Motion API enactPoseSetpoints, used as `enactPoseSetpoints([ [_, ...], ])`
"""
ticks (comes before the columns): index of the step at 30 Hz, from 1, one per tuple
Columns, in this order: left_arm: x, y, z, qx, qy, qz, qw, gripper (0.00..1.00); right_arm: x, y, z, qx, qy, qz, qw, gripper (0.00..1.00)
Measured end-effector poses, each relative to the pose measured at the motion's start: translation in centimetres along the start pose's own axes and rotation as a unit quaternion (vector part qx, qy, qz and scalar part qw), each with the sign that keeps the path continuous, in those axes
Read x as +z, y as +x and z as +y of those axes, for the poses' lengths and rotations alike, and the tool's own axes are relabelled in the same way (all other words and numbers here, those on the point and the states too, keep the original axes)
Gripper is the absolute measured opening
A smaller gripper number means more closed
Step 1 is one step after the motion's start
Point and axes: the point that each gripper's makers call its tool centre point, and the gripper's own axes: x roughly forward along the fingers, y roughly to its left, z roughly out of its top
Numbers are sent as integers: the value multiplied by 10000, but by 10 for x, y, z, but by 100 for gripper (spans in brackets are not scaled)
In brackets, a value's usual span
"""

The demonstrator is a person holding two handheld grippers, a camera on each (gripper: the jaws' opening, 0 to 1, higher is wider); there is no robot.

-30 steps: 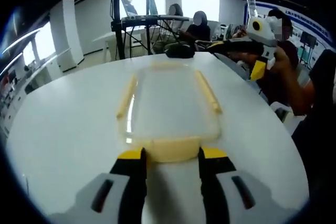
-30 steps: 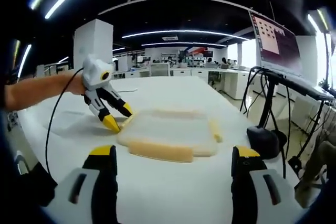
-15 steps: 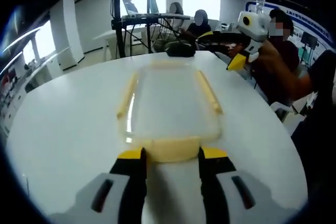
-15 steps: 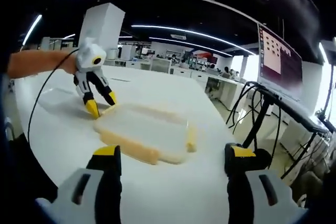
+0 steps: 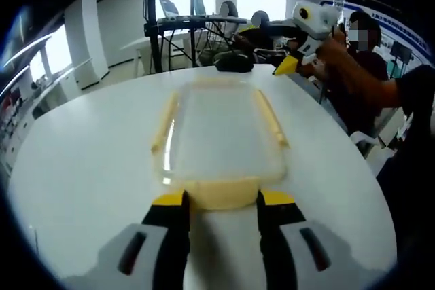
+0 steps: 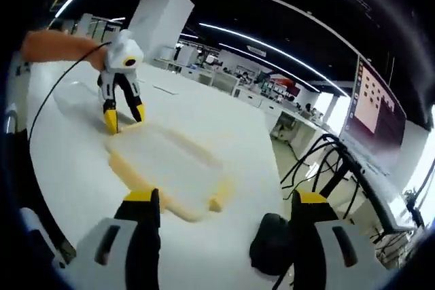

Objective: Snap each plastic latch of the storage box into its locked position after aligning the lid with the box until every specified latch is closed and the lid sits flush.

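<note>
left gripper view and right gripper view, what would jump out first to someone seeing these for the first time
A clear storage box with pale yellow latches lies flat in the middle of a round white table. The left gripper stands with its yellow-tipped jaws either side of the box's near end latch. The right gripper hangs in the air past the table's far edge, jaws apart.

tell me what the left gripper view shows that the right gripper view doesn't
Left gripper view alone: the left gripper straddling the near end latch, and seated people behind the table. Right gripper view alone: a monitor on a stand, and a black base near the open right gripper. Both: the storage box, white table.
</note>
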Motion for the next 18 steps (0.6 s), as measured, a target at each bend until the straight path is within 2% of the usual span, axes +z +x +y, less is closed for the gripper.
enactPoseSetpoints([
  [3, 0, 0, -1, -7, -5, -8, 10000, 38, -6, 9, -10, 19, -661, 131, 9977, 77],
  [6, -1, 0, -2, -24, -14, -12, 10000, 38, -14, 18, -8, 240, -1110, 326, 9930, 78],
  [14, -1, -1, -3, -38, -25, -10, 10000, 38, -7, 26, -10, 482, -1341, 232, 9895, 79],
  [16, -1, -1, -4, -39, -44, -27, 10000, 38, -4, 27, -11, 587, -1719, 253, 9830, 78],
  [18, -1, -1, -4, -40, -54, -24, 10000, 38, 0, 27, -13, 706, -1862, 262, 9796, 77],
])
